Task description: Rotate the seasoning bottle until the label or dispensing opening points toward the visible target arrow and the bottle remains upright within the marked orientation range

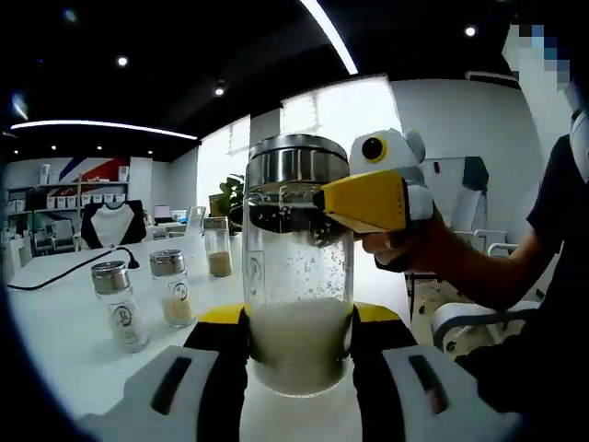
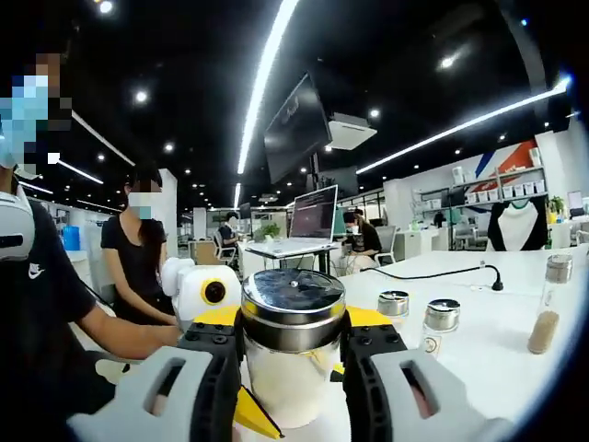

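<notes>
— Where's the seasoning bottle now?

— Upright on the white table, near the person. The left gripper has its jaws closed against the glass low down, at the pale seasoning; the right gripper clamps just under the steel cap.

— So how should the turn go?

— I'd keep the low grip as the anchor and twist gently at the cap, keeping the bottle vertical. I can't spot any target arrow, nor its label clearly.

— And the other jars at the far left?

— Well apart, no bother.
</notes>
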Demonstrator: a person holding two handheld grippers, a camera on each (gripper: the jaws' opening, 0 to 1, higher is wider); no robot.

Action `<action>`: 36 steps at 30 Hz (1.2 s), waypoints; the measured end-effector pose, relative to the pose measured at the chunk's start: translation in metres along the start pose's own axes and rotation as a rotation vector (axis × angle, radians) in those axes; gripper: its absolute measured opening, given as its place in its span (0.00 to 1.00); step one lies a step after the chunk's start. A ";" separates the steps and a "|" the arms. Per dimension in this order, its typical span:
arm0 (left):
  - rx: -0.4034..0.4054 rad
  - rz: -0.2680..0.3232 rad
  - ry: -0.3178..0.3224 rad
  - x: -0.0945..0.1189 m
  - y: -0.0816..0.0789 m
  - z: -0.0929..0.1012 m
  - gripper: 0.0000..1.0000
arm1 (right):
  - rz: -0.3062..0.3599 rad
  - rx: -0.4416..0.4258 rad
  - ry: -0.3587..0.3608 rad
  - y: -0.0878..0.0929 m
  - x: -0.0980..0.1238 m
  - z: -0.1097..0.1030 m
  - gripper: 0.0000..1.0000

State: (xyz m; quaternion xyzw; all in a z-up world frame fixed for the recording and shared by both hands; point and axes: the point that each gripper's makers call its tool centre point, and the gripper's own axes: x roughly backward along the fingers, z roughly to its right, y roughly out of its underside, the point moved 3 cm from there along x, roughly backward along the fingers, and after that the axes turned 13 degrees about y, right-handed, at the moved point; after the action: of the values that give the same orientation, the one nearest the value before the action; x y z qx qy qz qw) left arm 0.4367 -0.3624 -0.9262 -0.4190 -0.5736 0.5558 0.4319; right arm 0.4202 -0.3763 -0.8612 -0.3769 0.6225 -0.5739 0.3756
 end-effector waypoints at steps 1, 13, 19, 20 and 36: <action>0.010 0.004 0.011 0.000 0.000 0.001 0.45 | 0.004 -0.015 -0.013 0.000 0.001 -0.001 0.39; 0.123 0.054 0.157 0.005 -0.005 0.015 0.45 | 0.037 -0.104 -0.097 -0.003 0.003 -0.010 0.38; 0.107 0.019 0.254 0.008 -0.006 0.033 0.45 | 0.019 -0.079 -0.184 -0.003 0.004 -0.030 0.39; 0.103 0.008 0.264 0.008 -0.005 0.035 0.45 | 0.014 -0.073 -0.194 -0.001 0.003 -0.032 0.39; 0.027 0.010 0.124 0.007 -0.004 0.015 0.43 | 0.012 0.065 0.029 0.000 -0.009 -0.018 0.39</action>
State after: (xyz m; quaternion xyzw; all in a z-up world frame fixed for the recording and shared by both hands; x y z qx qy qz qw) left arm 0.4207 -0.3603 -0.9221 -0.4493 -0.5361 0.5387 0.4695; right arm 0.4078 -0.3601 -0.8596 -0.3526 0.6109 -0.5971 0.3821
